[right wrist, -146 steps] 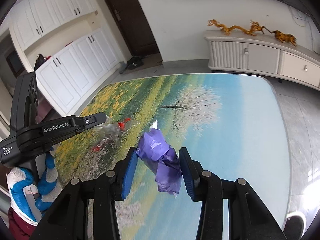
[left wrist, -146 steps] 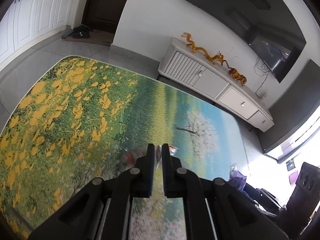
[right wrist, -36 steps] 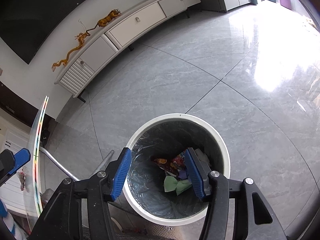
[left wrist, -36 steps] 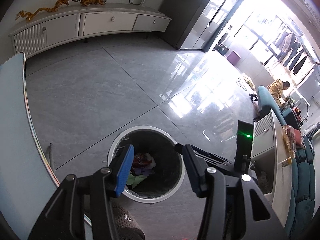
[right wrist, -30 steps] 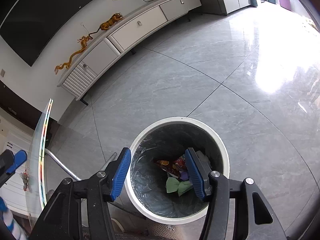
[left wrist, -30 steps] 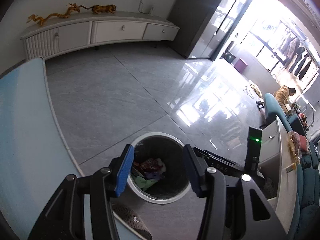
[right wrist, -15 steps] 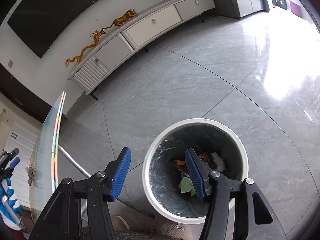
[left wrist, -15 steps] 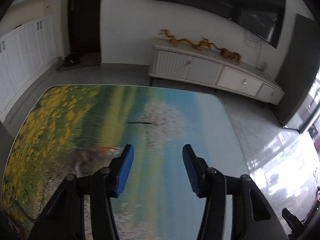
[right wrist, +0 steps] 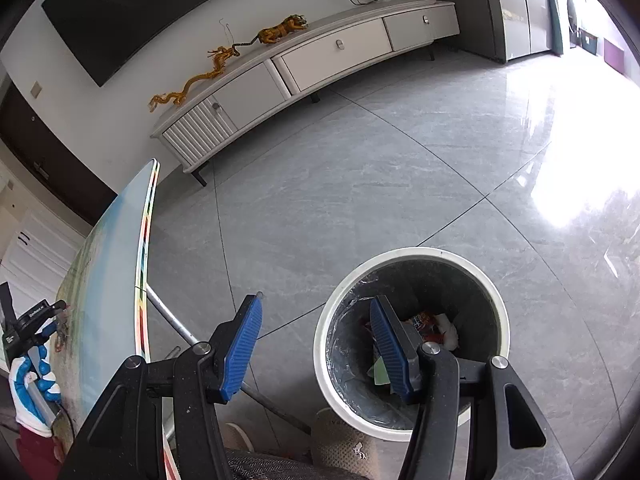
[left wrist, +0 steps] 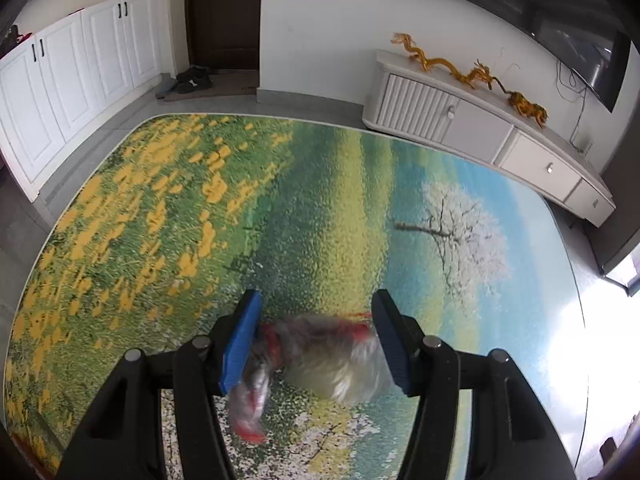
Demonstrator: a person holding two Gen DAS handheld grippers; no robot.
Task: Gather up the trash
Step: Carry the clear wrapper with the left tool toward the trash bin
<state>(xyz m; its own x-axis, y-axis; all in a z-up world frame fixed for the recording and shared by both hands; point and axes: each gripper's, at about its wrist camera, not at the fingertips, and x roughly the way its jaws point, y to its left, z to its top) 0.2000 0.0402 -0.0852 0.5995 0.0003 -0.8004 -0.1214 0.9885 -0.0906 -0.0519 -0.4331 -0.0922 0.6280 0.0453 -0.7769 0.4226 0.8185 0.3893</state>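
Observation:
In the left wrist view a crumpled clear plastic wrapper with red print [left wrist: 324, 354] lies on the table with the painted landscape top [left wrist: 240, 200]. My left gripper [left wrist: 316, 342] is open, its blue pads on either side of the wrapper, which looks blurred. In the right wrist view my right gripper [right wrist: 316, 344] is open and empty above the floor, beside a round white trash bin [right wrist: 412, 340] holding several pieces of trash. The left gripper [right wrist: 52, 312] also shows at the far left over the table edge.
A low white TV cabinet [left wrist: 480, 136] with golden dragon figures stands by the wall. White cupboards [left wrist: 68, 92] and a dark door are behind the table. Grey tiled floor [right wrist: 400, 180] surrounds the bin. A slippered foot [right wrist: 344, 444] is beside the bin.
My left gripper has swung from the bin back to the table and now brackets the wrapper. My right gripper has stayed open near the bin, drifting slightly left of it.

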